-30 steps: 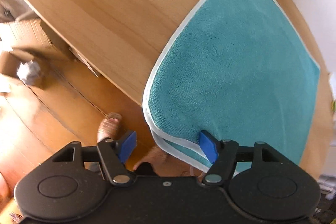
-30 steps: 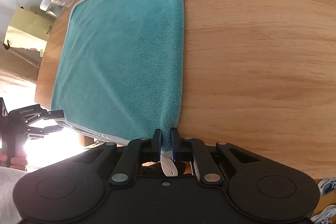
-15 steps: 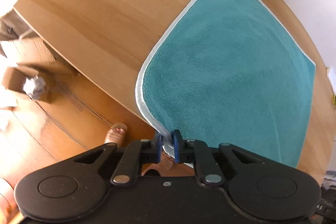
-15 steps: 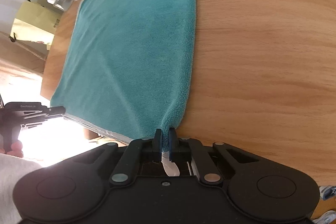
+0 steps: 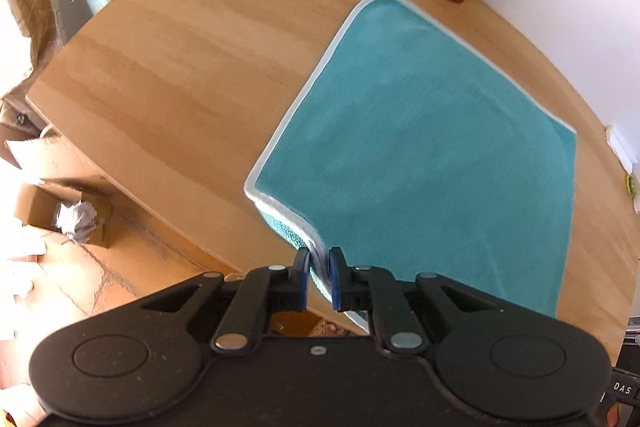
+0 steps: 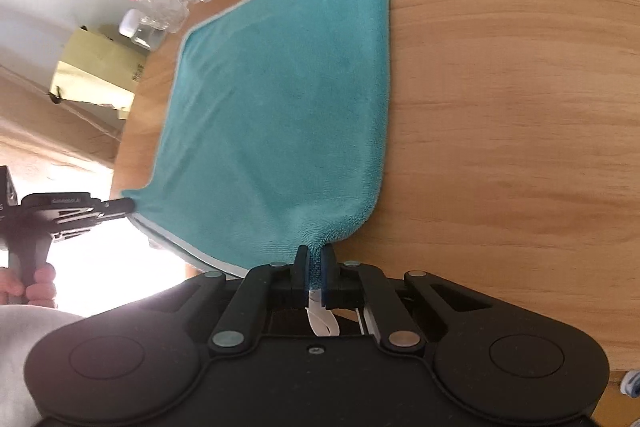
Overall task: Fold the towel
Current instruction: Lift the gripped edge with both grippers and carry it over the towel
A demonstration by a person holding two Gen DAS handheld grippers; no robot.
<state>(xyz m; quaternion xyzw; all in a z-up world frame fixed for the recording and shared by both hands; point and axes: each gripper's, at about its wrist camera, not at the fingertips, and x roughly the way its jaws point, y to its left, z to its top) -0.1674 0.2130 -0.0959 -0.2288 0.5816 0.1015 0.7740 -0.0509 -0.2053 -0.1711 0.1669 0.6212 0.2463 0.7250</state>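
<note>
Teal towel (image 5: 432,147) lies on my wooden table (image 5: 180,67); left tongs (image 5: 319,273) and right tongs (image 6: 316,271) each clench a near corner.

Black gripper (image 5: 319,277), blue-padded jaws, silver pivot screws.

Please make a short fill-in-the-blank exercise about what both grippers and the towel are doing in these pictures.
1. The towel is ____ in colour with a pale border.
2. The left gripper is shut on a ____ of the towel.
3. The right gripper is ____ on the towel.
4. The towel lies on a ____ table.

Missing words: teal; corner; shut; wooden
</note>
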